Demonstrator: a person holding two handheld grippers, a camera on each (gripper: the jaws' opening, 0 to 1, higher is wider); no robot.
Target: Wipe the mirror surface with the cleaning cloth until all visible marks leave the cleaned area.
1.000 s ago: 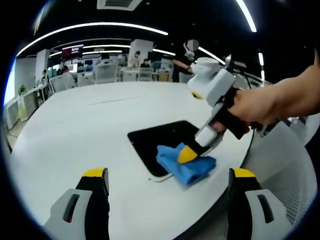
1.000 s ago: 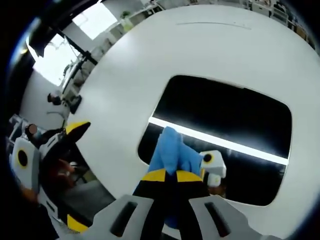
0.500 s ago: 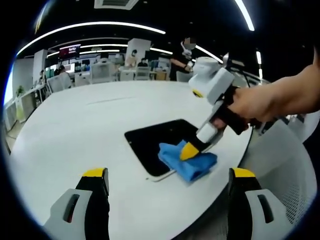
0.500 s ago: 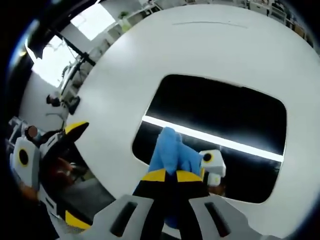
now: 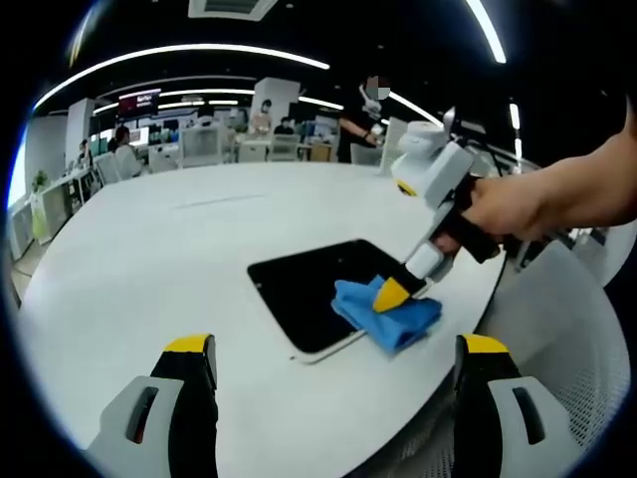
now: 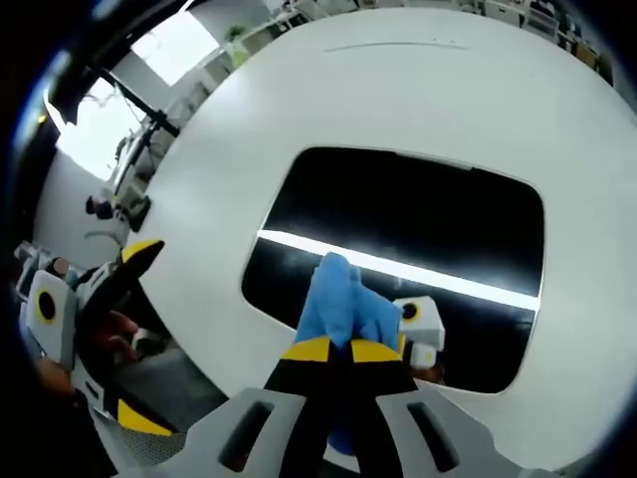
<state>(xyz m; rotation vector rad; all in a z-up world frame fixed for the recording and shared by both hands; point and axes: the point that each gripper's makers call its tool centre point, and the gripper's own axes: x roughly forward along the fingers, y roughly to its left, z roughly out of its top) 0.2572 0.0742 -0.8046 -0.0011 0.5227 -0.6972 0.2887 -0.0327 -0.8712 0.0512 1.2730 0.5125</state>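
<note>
— While the right tool [image 6: 331, 351] stays out of it or not, where's the cloth [image 5: 390, 311]?

— Clenched in that tool's jaws — a blue wad pressed onto the near right corner of the mirror [image 5: 309, 289], which lies flat on the white counter [image 5: 179, 259] close to its right edge.

— And the left tool [image 5: 333, 368]?

— Released, jaws wide apart, nothing between them, hovering on the near side of the mirror.

— Which way does the unwiped glass lie?

— In the right gripper view the dark pane [image 6: 418, 229] stretches ahead of the cloth [image 6: 343, 304] and off to the right, long axis running across the tool's line. I'd judge the next stroke has to push away from the corner along that length. No marks are clear enough for me to call.

— Nearer hand?

— The right — it is already on the glass.
</note>
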